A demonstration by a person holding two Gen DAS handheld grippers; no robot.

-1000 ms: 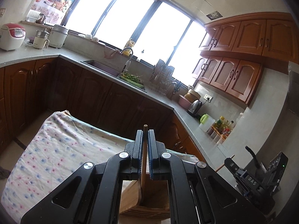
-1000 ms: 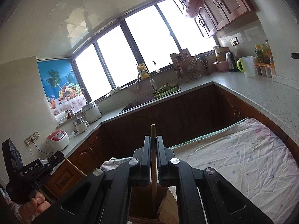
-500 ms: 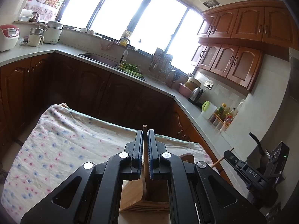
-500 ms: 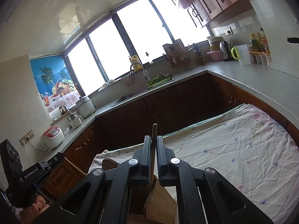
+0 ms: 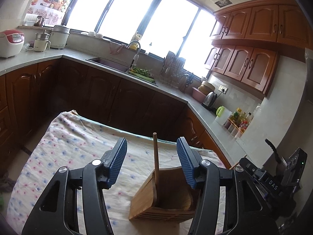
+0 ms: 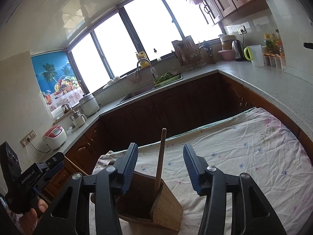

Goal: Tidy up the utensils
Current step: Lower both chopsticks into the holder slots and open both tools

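With both sets of jaws spread wide and gripping nothing, the left gripper [image 5: 151, 162] and the right gripper [image 6: 160, 168] each frame a wooden utensil handle that stands free in the bamboo utensil holder [image 5: 166, 195]. In the left wrist view a wooden handle [image 5: 156, 156] rises from the holder's left inner wall, leaning slightly; in the right wrist view a wooden handle [image 6: 160, 158] rises from the holder [image 6: 156, 201] near its front right corner, tilted a little (whether these are one stick or two I cannot tell). The holder sits on the floral tablecloth [image 6: 244, 156], and at the left of the right wrist view the other gripper's body shows beside the holder, gripped by the person's hand [image 6: 37, 211].

The step in hand looks like releasing after placement. To finish it well, I judge each gripper should back straight up along the handle's line, pads clear of the wood, so the stick is not dragged or the light holder tipped. Beyond the holder, dark cabinets [image 5: 117, 94], then the sink [image 5: 109, 62] below the bright windows.
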